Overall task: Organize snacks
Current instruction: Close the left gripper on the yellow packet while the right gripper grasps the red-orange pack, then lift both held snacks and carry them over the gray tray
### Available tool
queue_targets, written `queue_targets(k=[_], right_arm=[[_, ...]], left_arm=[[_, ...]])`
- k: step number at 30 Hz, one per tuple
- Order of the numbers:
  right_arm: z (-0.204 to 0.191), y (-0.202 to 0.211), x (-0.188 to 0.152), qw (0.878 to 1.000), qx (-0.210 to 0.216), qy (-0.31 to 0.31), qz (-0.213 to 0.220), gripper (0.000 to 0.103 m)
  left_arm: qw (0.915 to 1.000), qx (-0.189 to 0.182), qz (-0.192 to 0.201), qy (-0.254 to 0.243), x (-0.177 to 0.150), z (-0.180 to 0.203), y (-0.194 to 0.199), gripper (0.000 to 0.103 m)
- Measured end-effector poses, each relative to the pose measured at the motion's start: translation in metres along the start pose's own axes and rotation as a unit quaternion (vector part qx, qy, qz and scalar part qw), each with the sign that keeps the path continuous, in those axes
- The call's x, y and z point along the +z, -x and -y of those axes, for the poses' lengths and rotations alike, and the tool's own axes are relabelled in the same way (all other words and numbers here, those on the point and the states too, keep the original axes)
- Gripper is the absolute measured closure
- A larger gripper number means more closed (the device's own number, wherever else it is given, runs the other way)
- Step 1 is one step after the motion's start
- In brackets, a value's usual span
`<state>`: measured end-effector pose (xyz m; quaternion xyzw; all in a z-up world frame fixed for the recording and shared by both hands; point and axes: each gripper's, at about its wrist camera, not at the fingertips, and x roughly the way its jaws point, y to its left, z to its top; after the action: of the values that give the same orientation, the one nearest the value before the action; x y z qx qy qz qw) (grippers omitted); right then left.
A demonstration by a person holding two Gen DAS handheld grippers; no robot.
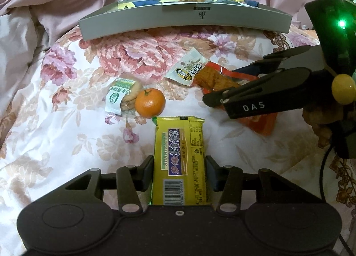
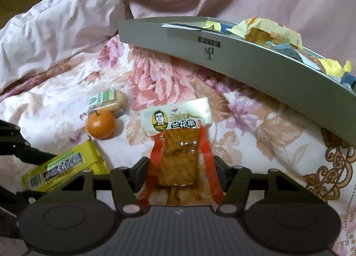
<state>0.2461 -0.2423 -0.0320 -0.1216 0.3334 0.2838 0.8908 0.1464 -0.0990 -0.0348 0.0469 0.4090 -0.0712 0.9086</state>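
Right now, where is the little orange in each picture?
Left wrist view: the orange lies left of center on the flowery bedspread, just past the yellow packet's far end.
Right wrist view: the orange lies at left, beyond the yellow packet.
Shared landmark: the wrapped cookies right next to it in both.

Floral bedspread (image 1: 55, 122) beside rumpled pink quilt (image 2: 66, 29).

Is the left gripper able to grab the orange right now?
Probably not yet. The left gripper has the yellow packet between its fingers, so it's busy. The orange sits just beyond, with nothing on top.
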Motion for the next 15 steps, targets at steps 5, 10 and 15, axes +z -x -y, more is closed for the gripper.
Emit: queue_targets(k=[5, 10, 15], right_arm=[[-0.011, 0.008, -0.002, 0.999, 0.002, 0.031, 0.006, 0.056], [-0.021, 0.015, -0.004, 0.998, -0.014, 0.059, 0.018, 0.056], [-0.032, 0.025, -0.008, 0.994, -0.033, 0.097, 0.035, 0.056]], left_arm=[[0.9999, 0.011, 0.002, -0.005, -0.002, 0.001, 0.008, 0.053], [0.9998, 0.019, 0.01, -0.004, -0.001, 0.001, 0.018, 0.053], [0.999, 0.028, 0.036, 0.003, 0.002, 0.001, 0.032, 0.053]])
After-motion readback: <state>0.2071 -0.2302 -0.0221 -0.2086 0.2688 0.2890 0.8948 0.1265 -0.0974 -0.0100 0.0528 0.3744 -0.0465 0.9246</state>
